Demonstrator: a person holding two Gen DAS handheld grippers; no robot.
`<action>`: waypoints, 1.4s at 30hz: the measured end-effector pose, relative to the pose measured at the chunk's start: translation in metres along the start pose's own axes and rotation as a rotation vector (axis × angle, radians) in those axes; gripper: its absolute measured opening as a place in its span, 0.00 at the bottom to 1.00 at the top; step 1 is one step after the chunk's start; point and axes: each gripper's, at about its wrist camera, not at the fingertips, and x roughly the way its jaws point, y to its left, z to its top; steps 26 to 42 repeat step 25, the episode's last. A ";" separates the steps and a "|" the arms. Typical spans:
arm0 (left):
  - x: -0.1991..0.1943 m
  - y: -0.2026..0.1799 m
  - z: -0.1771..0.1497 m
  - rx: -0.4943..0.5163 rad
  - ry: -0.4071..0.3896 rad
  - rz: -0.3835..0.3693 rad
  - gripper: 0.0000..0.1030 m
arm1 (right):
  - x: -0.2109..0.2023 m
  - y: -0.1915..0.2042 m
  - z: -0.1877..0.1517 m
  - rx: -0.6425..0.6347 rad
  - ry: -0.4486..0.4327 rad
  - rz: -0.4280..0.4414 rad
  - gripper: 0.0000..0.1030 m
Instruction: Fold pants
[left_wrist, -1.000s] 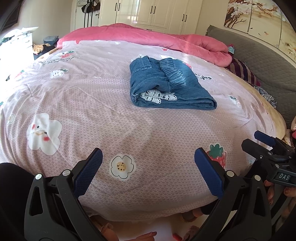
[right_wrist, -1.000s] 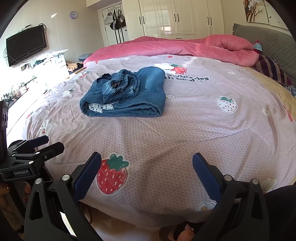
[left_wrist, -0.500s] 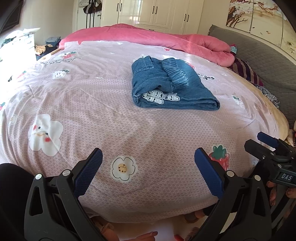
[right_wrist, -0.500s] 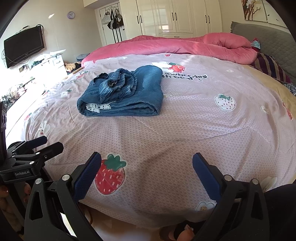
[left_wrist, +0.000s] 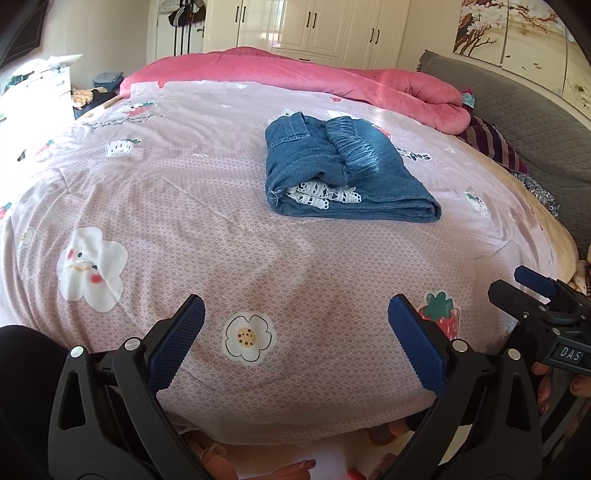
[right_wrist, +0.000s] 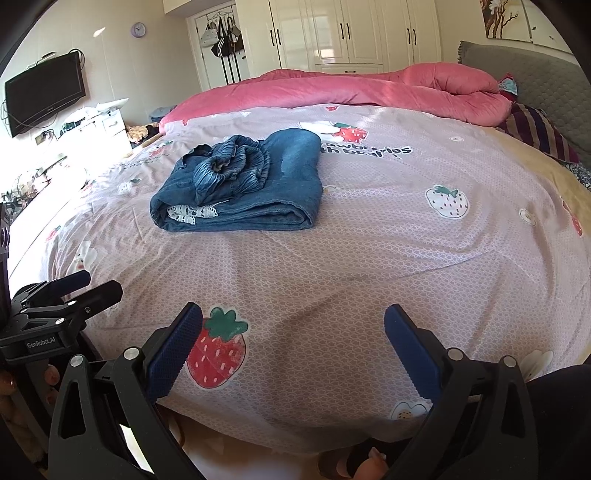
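Note:
Blue denim pants (left_wrist: 343, 173) lie folded in a compact bundle on the pink patterned bed sheet (left_wrist: 184, 206), with white lace trim showing at the near end. They also show in the right wrist view (right_wrist: 247, 184). My left gripper (left_wrist: 295, 328) is open and empty, held over the near edge of the bed, well short of the pants. My right gripper (right_wrist: 293, 332) is open and empty, also at the near edge. Each gripper appears at the side of the other's view: the right gripper (left_wrist: 546, 295), the left gripper (right_wrist: 74, 291).
A rolled pink duvet (left_wrist: 332, 85) lies along the far side of the bed. A grey headboard (left_wrist: 517, 122) and a striped pillow (left_wrist: 491, 144) are at the right. White wardrobes (right_wrist: 332, 33) stand behind, a wall TV (right_wrist: 44, 92) and dresser (right_wrist: 99, 129) at left.
Both grippers have drifted slightly, so the pants sit a little lower and further across in each view. Both stay open and empty. The pants have not moved on the bed.

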 end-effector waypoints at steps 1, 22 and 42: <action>0.000 0.000 0.000 -0.001 0.004 -0.005 0.91 | 0.000 0.000 0.000 0.002 0.001 0.000 0.96; 0.000 0.103 0.104 -0.175 -0.003 0.111 0.91 | 0.005 -0.108 0.092 0.171 -0.038 -0.112 0.96; 0.042 0.169 0.142 -0.139 0.062 0.299 0.91 | 0.031 -0.180 0.129 0.242 -0.003 -0.248 0.96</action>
